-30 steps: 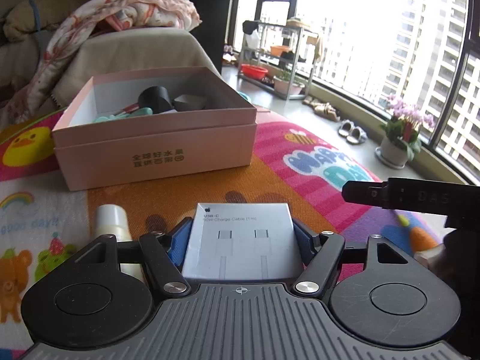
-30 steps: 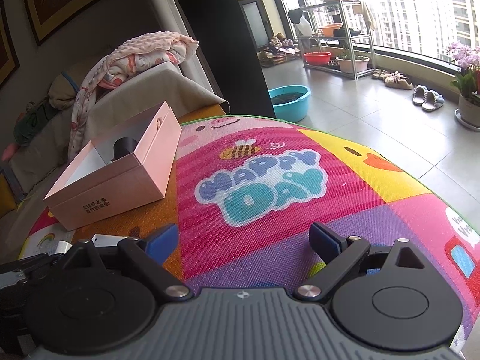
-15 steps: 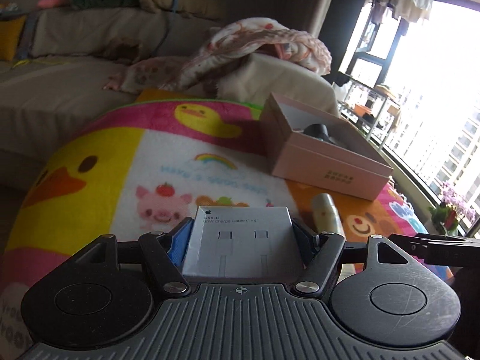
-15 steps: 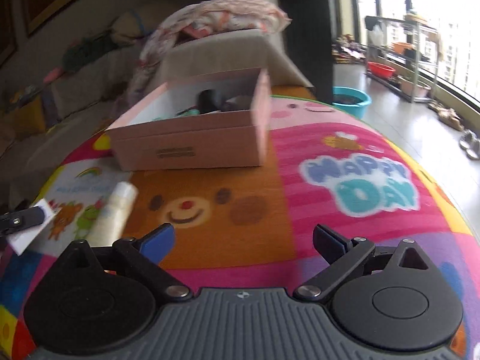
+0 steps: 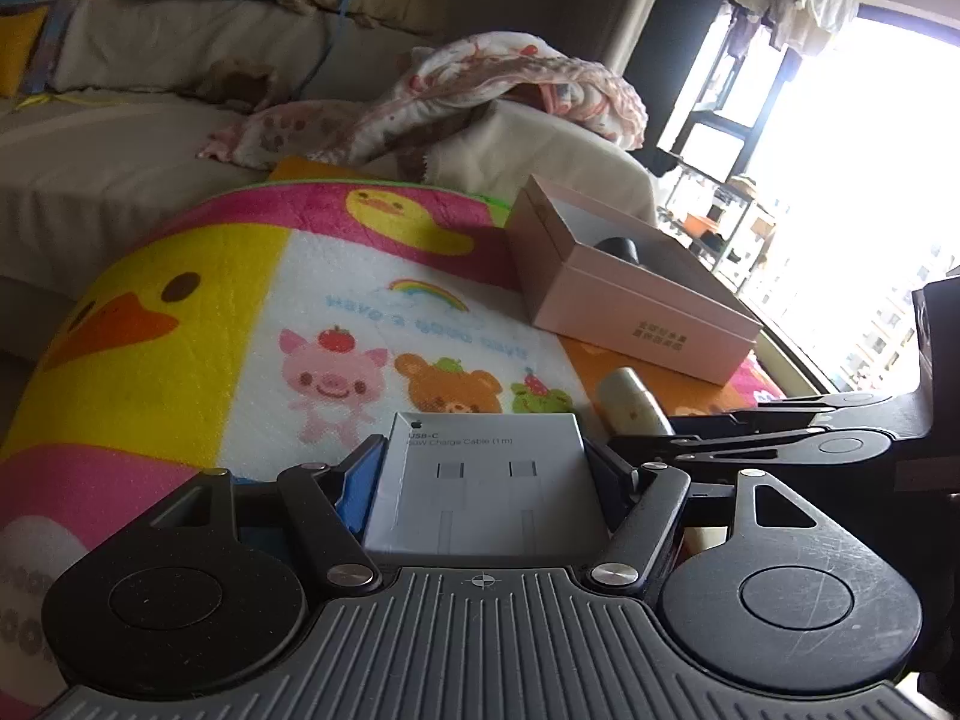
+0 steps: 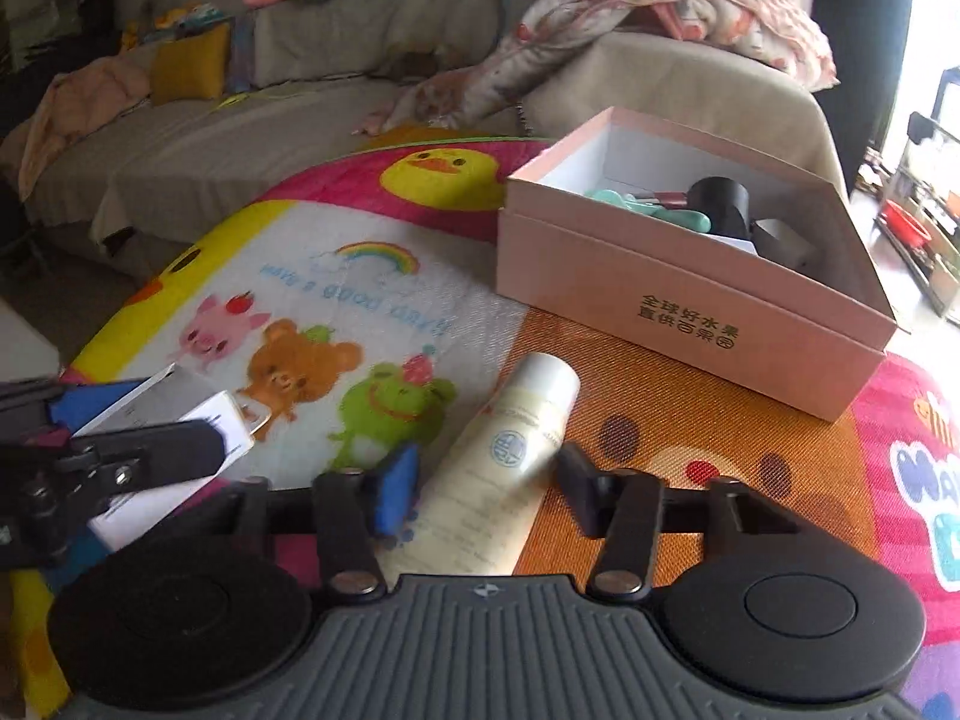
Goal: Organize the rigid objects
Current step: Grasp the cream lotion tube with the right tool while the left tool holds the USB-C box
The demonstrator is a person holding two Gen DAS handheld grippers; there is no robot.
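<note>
One flat white cable box (image 5: pixel 486 483), gripped.

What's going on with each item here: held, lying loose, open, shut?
White cable box: clamped in the left hand-held gripper, lifted.
Cream bottle: lying on the mat, between the open right hand-held gripper's fingers, not visibly squeezed.
Pink box: lidless, holding a black cylinder and teal items.

Lower frame, left wrist view: the matte black plastic left gripper (image 5: pixel 485 471) shows a ribbed grey base, two round black discs, silver rivets and blue finger pads (image 5: pixel 359 483). The black plastic right gripper (image 6: pixel 483 480) looks identical, its disc finely scratched.
</note>
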